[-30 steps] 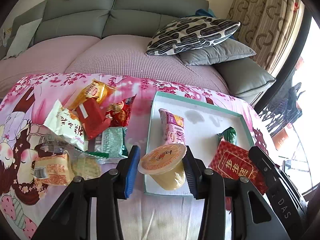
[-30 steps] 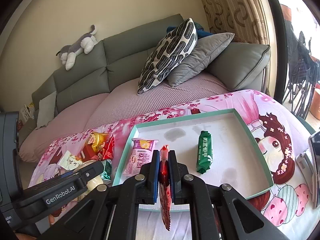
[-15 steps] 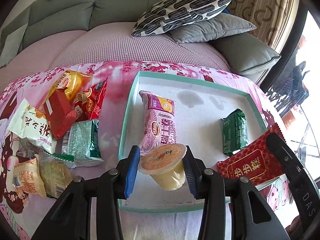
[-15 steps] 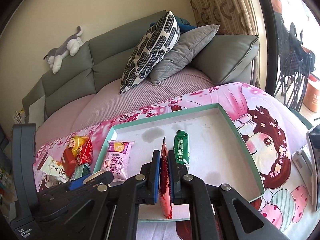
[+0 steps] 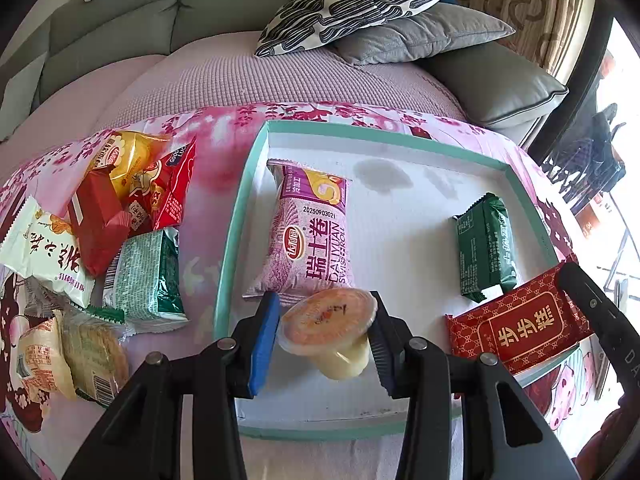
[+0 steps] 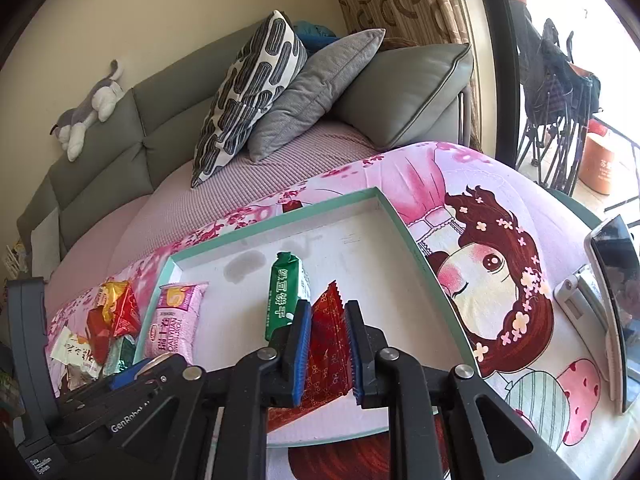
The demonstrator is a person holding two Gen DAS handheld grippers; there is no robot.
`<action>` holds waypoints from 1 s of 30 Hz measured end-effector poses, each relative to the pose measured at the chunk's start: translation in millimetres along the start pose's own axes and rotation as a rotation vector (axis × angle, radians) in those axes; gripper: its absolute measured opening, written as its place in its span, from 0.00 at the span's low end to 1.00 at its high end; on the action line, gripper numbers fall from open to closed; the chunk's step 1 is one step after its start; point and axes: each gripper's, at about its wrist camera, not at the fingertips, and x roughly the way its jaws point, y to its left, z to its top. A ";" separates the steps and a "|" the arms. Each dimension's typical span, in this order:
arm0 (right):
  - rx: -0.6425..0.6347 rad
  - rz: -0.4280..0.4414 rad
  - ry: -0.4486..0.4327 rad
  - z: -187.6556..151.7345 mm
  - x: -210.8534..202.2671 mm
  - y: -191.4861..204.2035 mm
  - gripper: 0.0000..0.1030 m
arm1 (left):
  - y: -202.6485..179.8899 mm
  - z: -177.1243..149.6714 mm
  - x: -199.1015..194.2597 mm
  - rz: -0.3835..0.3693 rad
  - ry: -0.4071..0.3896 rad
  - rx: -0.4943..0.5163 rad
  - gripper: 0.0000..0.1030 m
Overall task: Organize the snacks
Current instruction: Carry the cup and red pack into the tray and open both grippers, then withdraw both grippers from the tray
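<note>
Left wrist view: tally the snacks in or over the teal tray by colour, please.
Pink Swiss roll packet: 1
Green packet: 1
Red packet: 1
Orange-lidded jelly cup: 1
Total: 4

From the right wrist camera I see my right tongs (image 6: 326,350) with the blue pads parted around the red packet (image 6: 326,344), which lies flat-ish between them; whether the pads press it I cannot tell. The packet sits over the near part of the teal-rimmed tray (image 6: 424,264). Just beside it to the left lies the green packet (image 6: 285,294), and further left in the tray the pink Swiss roll pack (image 6: 170,322). Outside the tray's left rim is a heap of loose snacks (image 6: 106,322) on the pink cartoon cloth (image 6: 492,280). My left tongs (image 6: 120,412) show at lower left. A phone on a stand (image 6: 612,300) stands at the right, the sofa (image 6: 152,120) behind
</note>
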 end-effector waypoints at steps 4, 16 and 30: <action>-0.010 -0.048 0.015 -1.5 4.9 -6.0 0.24 | -1.1 -0.6 1.4 0.005 0.004 0.005 0.44; -0.019 -0.101 0.064 -6.3 15.6 -12.6 0.33 | 0.1 -2.1 3.6 0.036 0.027 0.019 0.52; -0.106 -0.127 0.163 -16.6 10.7 10.6 0.52 | 4.1 -10.1 -23.9 0.049 0.034 0.031 0.60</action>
